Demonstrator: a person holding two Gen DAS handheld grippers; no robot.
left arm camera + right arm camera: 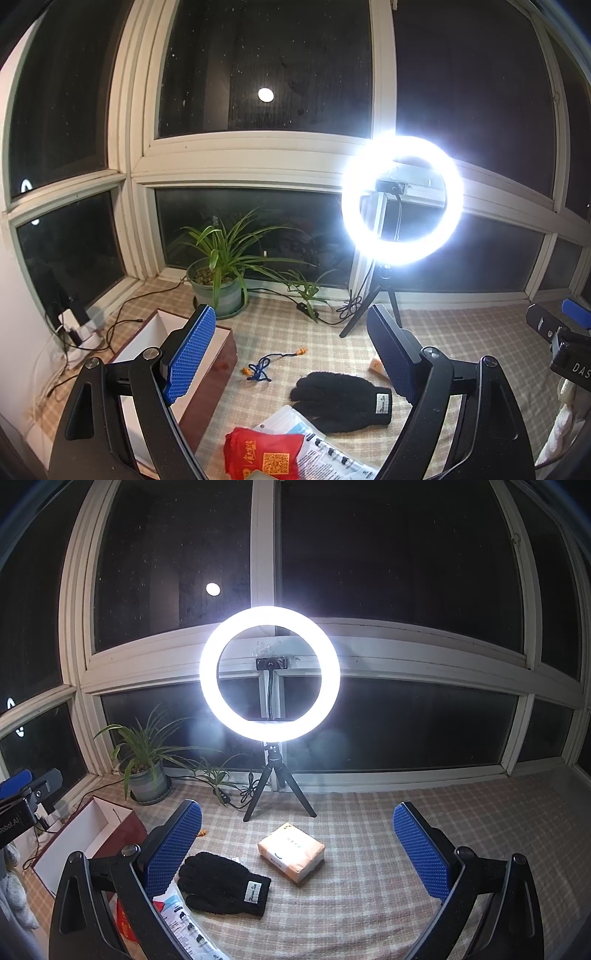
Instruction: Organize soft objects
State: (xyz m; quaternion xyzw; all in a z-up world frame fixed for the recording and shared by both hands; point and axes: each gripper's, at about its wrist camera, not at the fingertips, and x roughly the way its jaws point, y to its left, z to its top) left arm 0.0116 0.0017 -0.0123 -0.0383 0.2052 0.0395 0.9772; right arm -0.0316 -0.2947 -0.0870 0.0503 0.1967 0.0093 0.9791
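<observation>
Both hand-held grippers, left (pixel 291 354) and right (pixel 297 849), hang wide open and empty above the checked beige cloth (pixel 369 886). The black knitted glove (pixel 221 884) lies between a wrapped tissue pack (pixel 291 851) and an open maroon box (pixel 207 373). The glowing ring light on a tripod (pixel 269 679) and a potted green plant (pixel 218 280) crowd the window edge; bare cloth opens rightward.

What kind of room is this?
Probably a home window nook at night: dark window panes wrap around, a potted plant stands by the glass, and a checked cloth covers the ledge.
</observation>
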